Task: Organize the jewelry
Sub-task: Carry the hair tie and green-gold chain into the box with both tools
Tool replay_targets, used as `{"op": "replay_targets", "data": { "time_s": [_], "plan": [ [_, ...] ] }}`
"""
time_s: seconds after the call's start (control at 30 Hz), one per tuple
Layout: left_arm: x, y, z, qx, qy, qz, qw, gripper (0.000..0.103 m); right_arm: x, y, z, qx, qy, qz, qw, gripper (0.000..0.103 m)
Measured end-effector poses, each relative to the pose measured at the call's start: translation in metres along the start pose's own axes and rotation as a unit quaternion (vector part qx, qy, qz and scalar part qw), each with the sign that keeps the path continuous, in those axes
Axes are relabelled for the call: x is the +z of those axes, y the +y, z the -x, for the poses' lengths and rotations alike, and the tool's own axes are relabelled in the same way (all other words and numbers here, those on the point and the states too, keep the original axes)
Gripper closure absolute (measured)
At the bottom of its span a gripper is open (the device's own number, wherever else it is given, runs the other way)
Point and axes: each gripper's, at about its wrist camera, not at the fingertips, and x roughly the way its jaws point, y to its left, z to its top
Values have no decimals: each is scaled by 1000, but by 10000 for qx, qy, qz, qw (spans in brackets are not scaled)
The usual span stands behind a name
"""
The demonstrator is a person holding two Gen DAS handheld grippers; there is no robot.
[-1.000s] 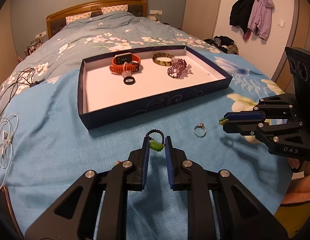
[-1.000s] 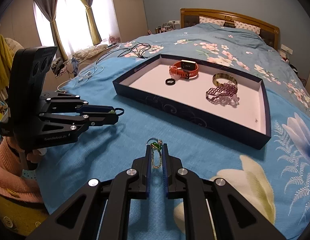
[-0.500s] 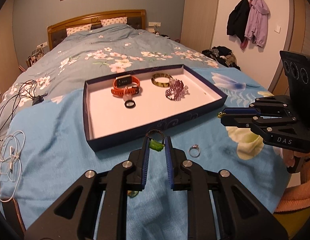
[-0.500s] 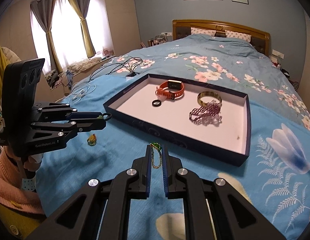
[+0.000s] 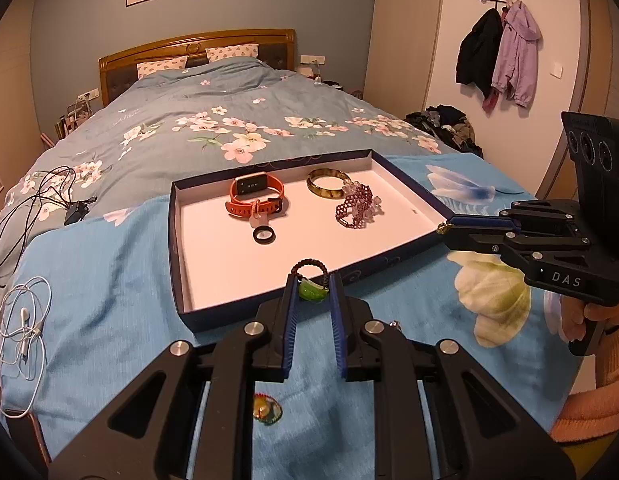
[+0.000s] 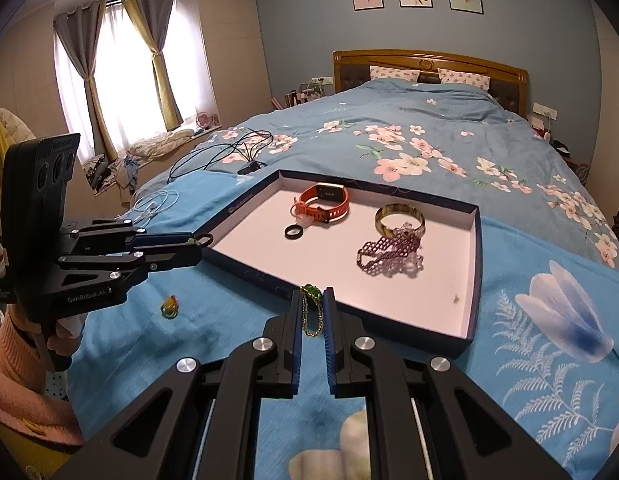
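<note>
1. Left gripper [image 5: 312, 286]: black plastic fingers with ribbed blue pads, clamped on a glossy green stone pendant on a black braided cord loop [image 5: 311, 289]. The cord arcs up past the fingertips toward the tray; the pendant sits crosswise between the pads, over the tray's near wall.
2. Right gripper [image 6: 312, 300]: same build, pressed shut on a fine gold chain with a green gem cluster [image 6: 312, 307]. Gems at the fingertips, chain hanging back down between the pads; long axis runs along the fingers.
3. Shallow rectangular cardboard tray, navy walls, pale pink floor [image 5: 213, 248], lies on a blue floral bedspread [image 5: 109, 272], matte and lightly creased. A faint scroll pattern shows on the outer wall.
4. Inside the tray: orange rubber-strap smartwatch [image 5: 256, 197], strap looped; small black ring [image 5: 264, 235] just in front of it; mottled amber bangle [image 5: 327, 183]; purple beaded mesh bracelet [image 5: 357, 209] touching the bangle's near edge.
5. On the bedspread, outside the tray: a small round yellow-red-green trinket [image 5: 267, 409], detail unclear.
6. Writing: "DAS" on the right gripper's body in the left view; "GenRobot.AI" on the left gripper's body in the right view.
</note>
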Motion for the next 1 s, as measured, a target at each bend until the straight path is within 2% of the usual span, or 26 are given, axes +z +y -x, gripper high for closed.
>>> {"op": "replay_targets", "data": {
  "time_s": [0.53,1.0],
  "plan": [
    [21,1,-15,77,-70,-52,9999,87,18,-17,-15,-70,-45,-69,9999,95],
    [31,4,-39,175,61,-57,9998,87,25,-29,-34,-131,88,-131,9998,95]
  ]
}}
